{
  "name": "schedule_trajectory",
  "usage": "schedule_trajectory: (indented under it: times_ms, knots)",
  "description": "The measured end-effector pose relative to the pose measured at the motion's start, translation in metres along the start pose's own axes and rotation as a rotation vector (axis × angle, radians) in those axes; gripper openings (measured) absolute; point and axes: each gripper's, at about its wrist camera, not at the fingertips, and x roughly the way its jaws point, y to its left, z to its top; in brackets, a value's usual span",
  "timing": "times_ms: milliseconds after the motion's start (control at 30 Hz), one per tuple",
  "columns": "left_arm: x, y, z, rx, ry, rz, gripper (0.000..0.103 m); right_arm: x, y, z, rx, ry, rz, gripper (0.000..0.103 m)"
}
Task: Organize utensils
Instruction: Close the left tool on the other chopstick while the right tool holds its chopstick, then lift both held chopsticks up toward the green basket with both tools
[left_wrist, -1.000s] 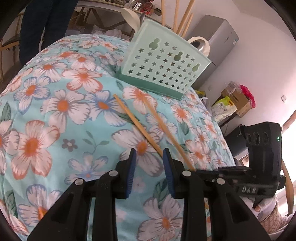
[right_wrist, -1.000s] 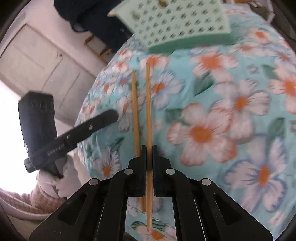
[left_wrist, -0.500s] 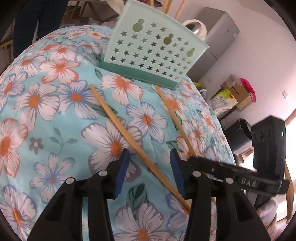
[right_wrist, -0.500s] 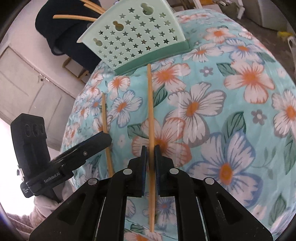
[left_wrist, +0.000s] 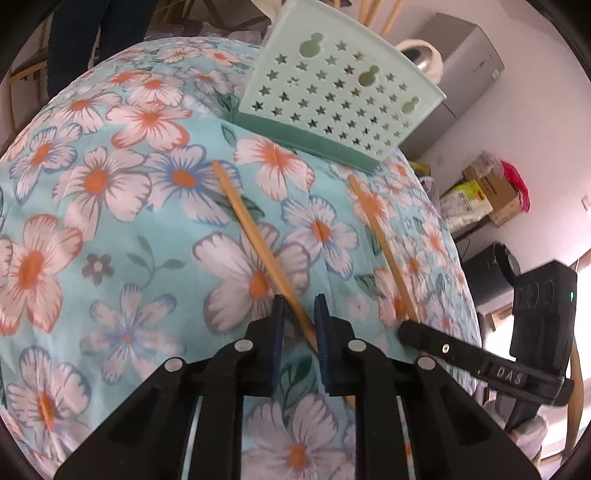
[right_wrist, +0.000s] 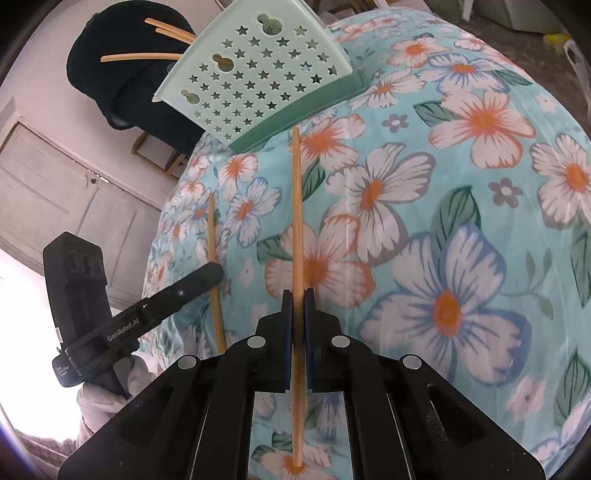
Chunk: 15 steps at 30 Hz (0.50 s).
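I take the pale green utensil holder (left_wrist: 340, 99), its wall pierced with stars, as my landmark. It stands on the desk, which is covered by a turquoise cloth (left_wrist: 110, 221) printed with white and orange flowers. Several wooden sticks (right_wrist: 147, 57) poke out of its top.

My right gripper (right_wrist: 298, 295) has its fingers (right_wrist: 286, 306) shut tight on one chopstick (right_wrist: 295, 206). That stick runs straight away from my fingers, and its far tip ends just short of the holder's dark green base, close to it but apart from it. Its near end passes back between the finger arms beneath me.

My left gripper (left_wrist: 300, 310) is closing its fingers (left_wrist: 277, 314) around the second chopstick (left_wrist: 251, 229). The stick lies on the cloth between the blue pads, slanting across the gap and touching the right-hand pad; a slim gap shows at the other pad, so the fingers do not yet clamp it. Its far tip points toward the holder and stops further from the base than the first stick's tip.

From my left wrist I see the right gripper's black finger lying across the first chopstick, on the side of the holder nearer a cardboard box (left_wrist: 491, 192). From my right wrist I see a white-gloved hand (right_wrist: 107, 391) carrying the left gripper.
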Motion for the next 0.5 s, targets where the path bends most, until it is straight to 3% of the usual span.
schedule_trajectory:
  times_ms: [233,300,367,500]
  knots:
    - [-0.01,0.003,-0.011,0.047,0.041,-0.026,0.012,-0.004,0.0,-0.009,-0.03,0.017,-0.001,0.007]
    - [-0.009,0.002,-0.01,0.051,0.042,-0.029,0.013,-0.005,0.004,-0.008,-0.058,0.029,0.001,0.016]
    - [-0.009,0.003,-0.009,0.048,0.044,-0.035,0.013,-0.009,0.008,-0.004,-0.089,0.026,0.001,0.035]
    - [-0.01,0.006,0.0,0.05,0.02,-0.032,0.02,-0.014,0.017,0.006,-0.156,0.006,-0.06,0.043]
